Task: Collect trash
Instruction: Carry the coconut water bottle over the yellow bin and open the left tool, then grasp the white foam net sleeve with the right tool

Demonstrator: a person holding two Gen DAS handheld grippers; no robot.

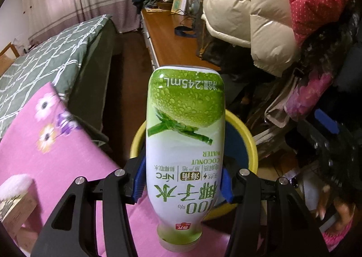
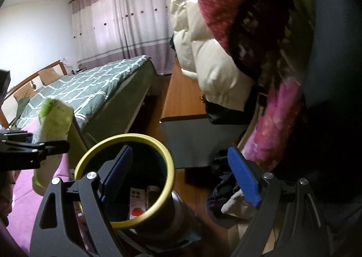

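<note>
Bedroom clutter frames everything: a bed (image 2: 95, 85) under a green checked cover, striped curtains (image 2: 126, 26) behind it, a wooden desk (image 1: 172, 39) heaped with clothes, puffy coats (image 1: 244, 8) hanging over it.

At the centre is the bottle (image 1: 184, 143), a coconut-water bottle with a green-and-white sleeve, turned cap-down toward the camera and base away; its print reads upside down; whether anything is left inside I cannot tell. The left gripper (image 1: 183, 186) clamps it, blue pads pressed on both sides of the lower body. It hangs over the near side of the bin (image 1: 251, 143), a yellow-rimmed bin on the floor between a pink flowered blanket (image 1: 45, 148) and the desk; in the right wrist view the bottle (image 2: 53, 119) sits left of the bin (image 2: 168, 162) and looks a little short of its mouth; cartons already lie inside.

The right gripper (image 2: 181, 177) hovers above the bin with jaws wide apart and nothing between them.

Risks, as I judge them: letting go too early could bounce the bottle off the rim onto the blanket or floor; the sleeve looks smooth, so a loosening grip could let it slide out cap-first; the right gripper, hanging over the opening, could be struck or block the drop.
</note>
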